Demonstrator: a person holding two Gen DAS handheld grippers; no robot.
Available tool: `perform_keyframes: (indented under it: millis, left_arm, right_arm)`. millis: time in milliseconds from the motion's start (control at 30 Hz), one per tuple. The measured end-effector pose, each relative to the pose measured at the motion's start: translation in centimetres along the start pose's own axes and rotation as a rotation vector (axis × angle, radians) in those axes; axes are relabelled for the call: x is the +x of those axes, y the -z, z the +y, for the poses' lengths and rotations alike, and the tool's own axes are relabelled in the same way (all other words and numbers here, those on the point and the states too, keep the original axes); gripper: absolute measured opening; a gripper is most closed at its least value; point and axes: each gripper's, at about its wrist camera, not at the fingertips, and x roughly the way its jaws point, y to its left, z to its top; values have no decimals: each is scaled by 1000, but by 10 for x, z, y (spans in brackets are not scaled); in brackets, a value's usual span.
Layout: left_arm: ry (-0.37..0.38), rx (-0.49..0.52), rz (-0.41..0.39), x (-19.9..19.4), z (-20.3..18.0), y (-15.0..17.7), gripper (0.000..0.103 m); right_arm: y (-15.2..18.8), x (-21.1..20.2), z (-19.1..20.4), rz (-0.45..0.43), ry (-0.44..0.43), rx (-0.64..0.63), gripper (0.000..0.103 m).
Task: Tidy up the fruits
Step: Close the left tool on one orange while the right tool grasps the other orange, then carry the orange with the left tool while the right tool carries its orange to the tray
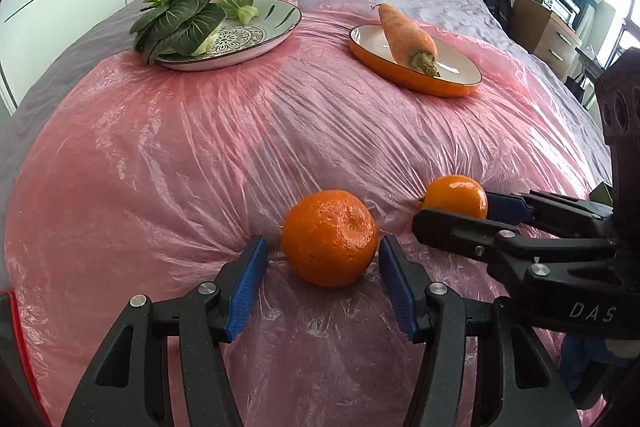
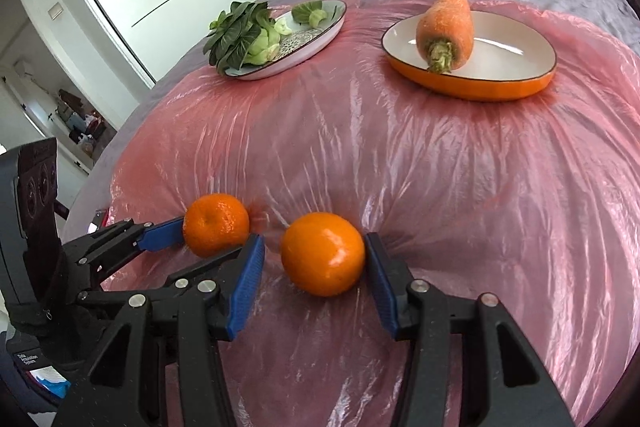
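Two hand-held grippers straddle two mandarins on a pink plastic sheet spread over a bed. The left gripper points down and forward, its jaws spread, with the left mandarin directly ahead between the blue pads, a gap visible on the left side and the right pad just beside the fruit. The right gripper likewise brackets the right mandarin, jaws spread, the right pad at or almost at the peel. Each fruit is round, so no long axis governs the approach. Counted: two mandarins, one carrot on an orange dish, one patterned plate bearing leafy greens.
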Motion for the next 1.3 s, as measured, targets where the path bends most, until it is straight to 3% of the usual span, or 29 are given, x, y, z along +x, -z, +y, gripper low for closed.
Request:
perform_keyframes:
  millis: [100, 200, 567, 900, 1300]
  left_arm:
    - [-8, 18, -4, 1, -3, 0, 48]
    - [-11, 26, -6, 1, -3, 0, 39]
    - [-27, 45, -34, -10, -10, -2, 38]
    - [-31, 69, -75, -44, -26, -6, 38]
    - [7, 83, -67, -108, -58, 25, 38]
  right_arm:
    - [0, 2, 0, 0, -3, 4, 80]
    - [1, 2, -1, -8, 15, 3, 57]
    - [4, -21, -1, -61, -3, 28, 57]
    - [15, -73, -3, -108, 6, 63, 57]
    - [66, -134, 19, -82, 34, 58, 57]
